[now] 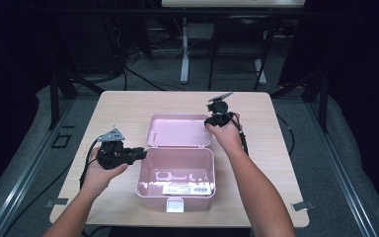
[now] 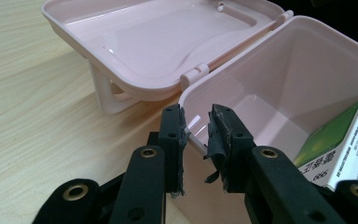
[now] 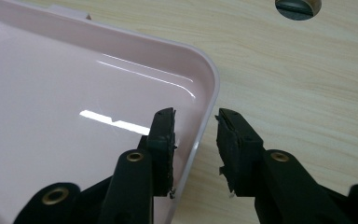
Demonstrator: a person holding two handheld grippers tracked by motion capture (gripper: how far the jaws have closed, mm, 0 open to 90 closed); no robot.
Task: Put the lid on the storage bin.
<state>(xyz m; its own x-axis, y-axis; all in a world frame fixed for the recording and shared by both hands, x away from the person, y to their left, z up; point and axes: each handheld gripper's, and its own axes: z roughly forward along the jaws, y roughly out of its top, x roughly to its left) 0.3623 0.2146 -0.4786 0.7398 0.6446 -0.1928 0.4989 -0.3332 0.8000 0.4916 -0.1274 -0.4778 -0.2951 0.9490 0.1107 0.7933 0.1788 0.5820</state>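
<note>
An open pink box (image 1: 143, 173) stands mid-table with its lid (image 1: 177, 131) laid back flat behind it. A white and green carton (image 1: 187, 189) lies inside it, also seen as a carton (image 2: 345, 144) past the jaws. My left gripper (image 1: 137, 154) is at the box's left wall; its jaws straddle the wall rim (image 2: 193, 128) and the pads (image 2: 179, 135) press on it. My right gripper (image 1: 212, 122) is at the lid's right edge. One jaw is inside the lid (image 3: 74, 93) and the other outside the lid rim (image 3: 205, 112), with a gap left.
The wooden table (image 1: 123, 106) has bare surface on all sides of the box. A round hole (image 3: 298, 7) sits in the tabletop beyond the lid. The box latch (image 1: 175, 203) faces the near edge. Desk legs and cables stand on the floor behind.
</note>
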